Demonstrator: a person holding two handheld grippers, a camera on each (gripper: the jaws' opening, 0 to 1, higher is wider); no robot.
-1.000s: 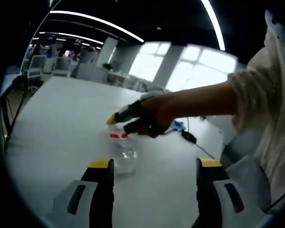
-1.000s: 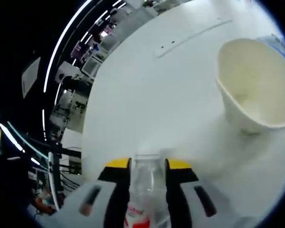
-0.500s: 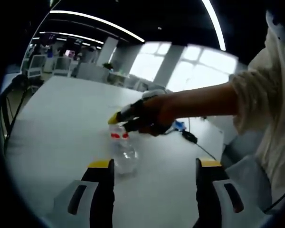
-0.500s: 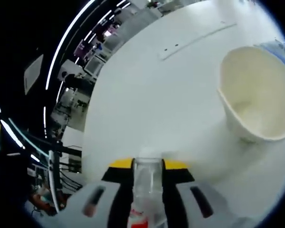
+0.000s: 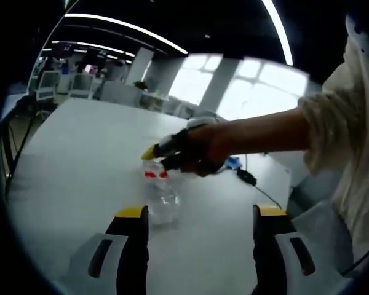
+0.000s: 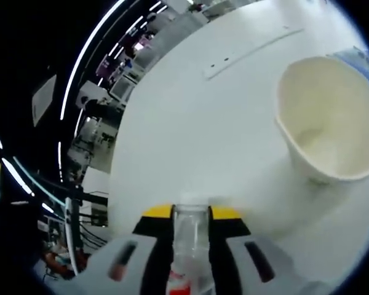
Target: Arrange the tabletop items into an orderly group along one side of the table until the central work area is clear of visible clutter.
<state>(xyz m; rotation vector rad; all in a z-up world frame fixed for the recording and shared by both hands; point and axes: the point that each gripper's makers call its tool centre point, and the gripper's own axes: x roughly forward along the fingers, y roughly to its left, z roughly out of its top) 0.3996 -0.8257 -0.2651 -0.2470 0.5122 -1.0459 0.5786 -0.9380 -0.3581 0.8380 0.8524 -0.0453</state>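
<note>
Bottle (image 5: 158, 195) stands upright on the white table (image 5: 74, 178), clear plastic with a red label band. Right gripper (image 6: 191, 212) is clamped on its neck, yellow tips pressed to both sides; left gripper view shows it (image 5: 157, 157) reaching in from the right, a person's hand (image 5: 203, 147) on it. Left gripper (image 5: 197, 212) hangs wide open, nothing between jaws, bottle just beyond its left jaw. White paper cup (image 6: 326, 123) sits near the bottle, apart from it.
</note>
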